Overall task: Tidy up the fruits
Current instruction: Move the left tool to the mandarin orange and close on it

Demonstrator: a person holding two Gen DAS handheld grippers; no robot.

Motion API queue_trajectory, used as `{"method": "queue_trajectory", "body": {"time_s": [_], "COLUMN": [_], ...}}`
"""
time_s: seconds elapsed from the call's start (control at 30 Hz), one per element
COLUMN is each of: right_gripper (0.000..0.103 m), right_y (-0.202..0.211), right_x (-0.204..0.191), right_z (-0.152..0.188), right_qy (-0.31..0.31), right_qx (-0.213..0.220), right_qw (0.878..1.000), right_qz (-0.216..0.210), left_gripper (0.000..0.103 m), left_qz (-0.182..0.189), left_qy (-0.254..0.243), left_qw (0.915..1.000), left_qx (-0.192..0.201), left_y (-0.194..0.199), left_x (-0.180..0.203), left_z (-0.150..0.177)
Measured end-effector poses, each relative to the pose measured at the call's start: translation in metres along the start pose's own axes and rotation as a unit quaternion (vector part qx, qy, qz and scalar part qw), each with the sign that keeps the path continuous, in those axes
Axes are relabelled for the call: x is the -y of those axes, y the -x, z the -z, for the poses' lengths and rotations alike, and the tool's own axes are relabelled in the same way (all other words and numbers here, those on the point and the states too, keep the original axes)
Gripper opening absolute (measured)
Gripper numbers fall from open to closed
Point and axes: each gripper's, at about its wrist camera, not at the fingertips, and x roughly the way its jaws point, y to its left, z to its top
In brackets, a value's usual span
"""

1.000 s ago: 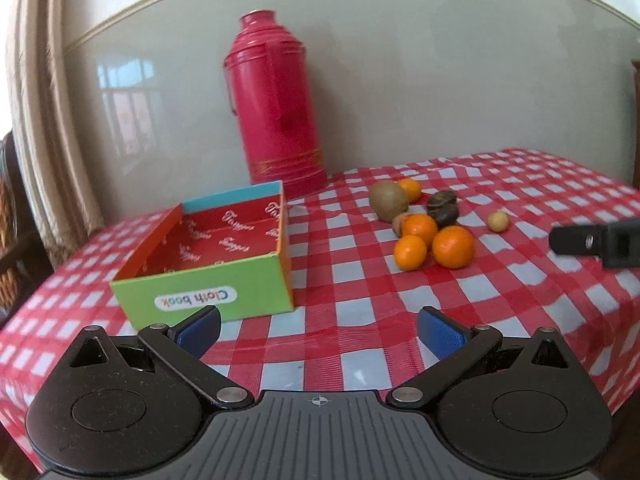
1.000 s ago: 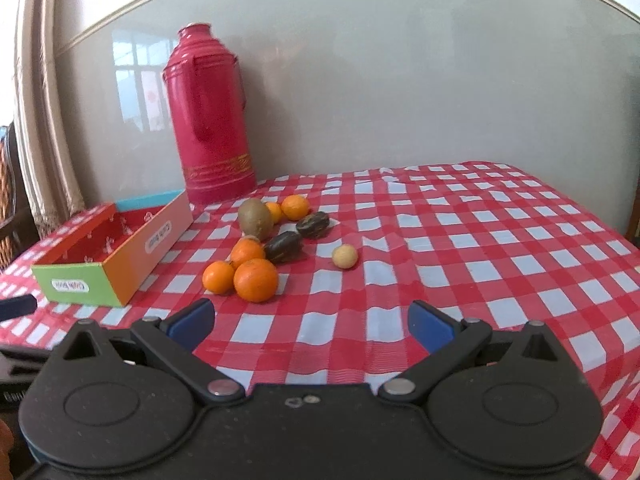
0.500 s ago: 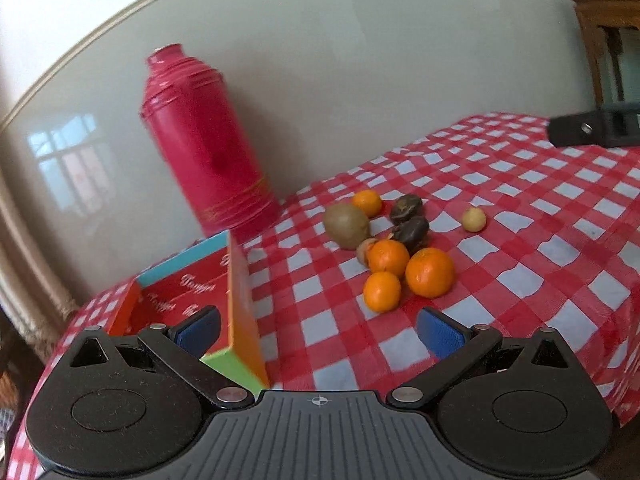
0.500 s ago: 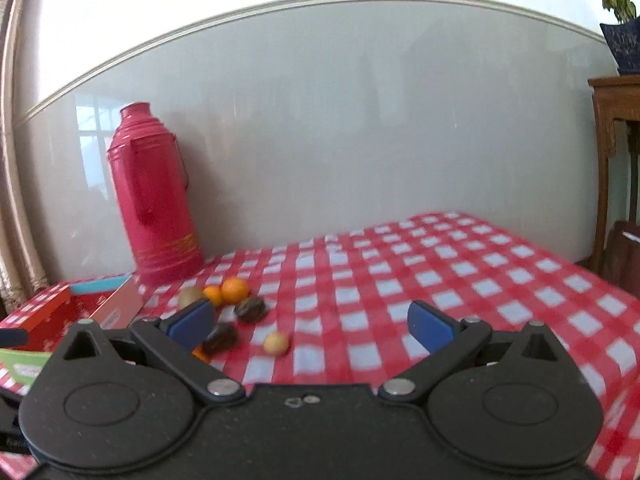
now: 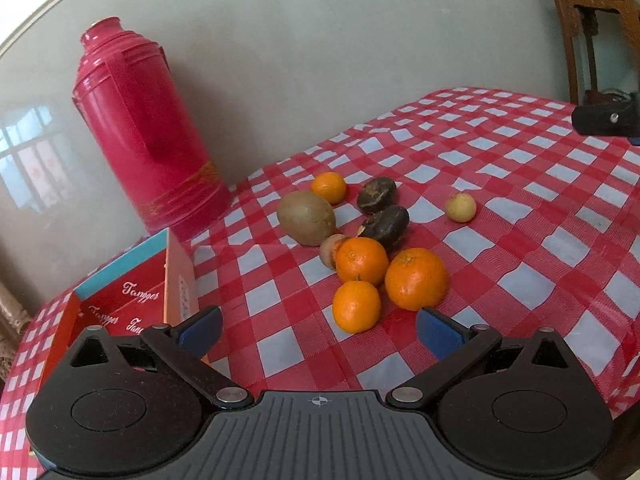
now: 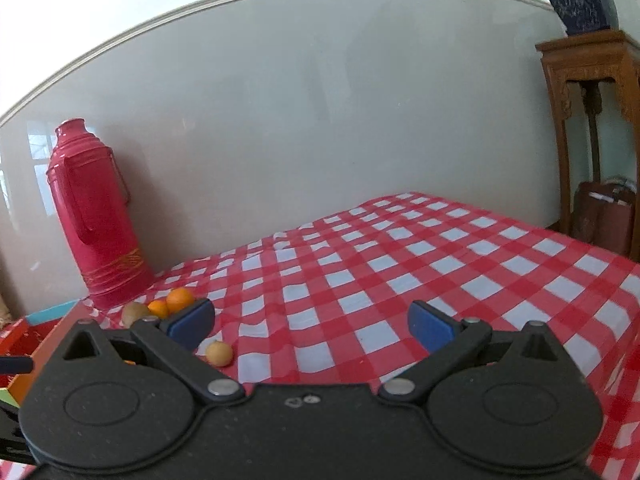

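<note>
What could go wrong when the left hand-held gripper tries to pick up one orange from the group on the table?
1. The nearest orange sits against two other oranges; the left hand-held gripper, its jaws now closing with nothing between them, may push those and make them roll.
2. The small yellow fruit lies alone on the tablecloth and could roll away if bumped.
3. The box is beside the left finger; swinging could knock it.

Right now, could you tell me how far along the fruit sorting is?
Nothing looks done yet: the box shows no fruit inside, and the oranges, kiwi, dark fruits and small yellow fruit all lie on the tablecloth. The left hand-held gripper is closing, nothing between its jaws; the right hand-held gripper is open and empty. All fruit remains.
</note>
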Motion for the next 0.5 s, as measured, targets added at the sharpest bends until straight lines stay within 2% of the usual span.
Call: {"method": "queue_trajectory", "body": {"time_s": [0.03, 0.1, 0.2, 0.5], "right_gripper": [0.098, 0.098, 0.098, 0.098], "right_y": [-0.001, 0.000, -0.001, -0.002], "right_x": [-0.001, -0.002, -0.006, -0.017], "right_z": [0.000, -0.001, -0.001, 0.000], "right_qy": [-0.002, -0.001, 0.003, 0.013], "right_qx": [0.000, 0.005, 0.001, -0.005], "right_qw": [1.000, 1.000, 1.000, 0.999], "right_qz": [-0.001, -0.003, -0.014, -0.034], "left_gripper": [0.082, 0.072, 0.072, 0.070], "left_qz": [0.000, 0.008, 0.003, 0.021], "left_qy": [-0.004, -0.008, -0.013, -0.006], "left_qw": [1.0000, 0.9998, 0.9997, 0.9996], "left_qx": [-0.002, -0.018, -0.020, -0.019], "left_y": [-0.002, -0.008, -0.013, -0.022], "left_x": [0.000, -0.001, 0.000, 0.003], "left_z": [-0.001, -0.002, -0.001, -0.006]}}
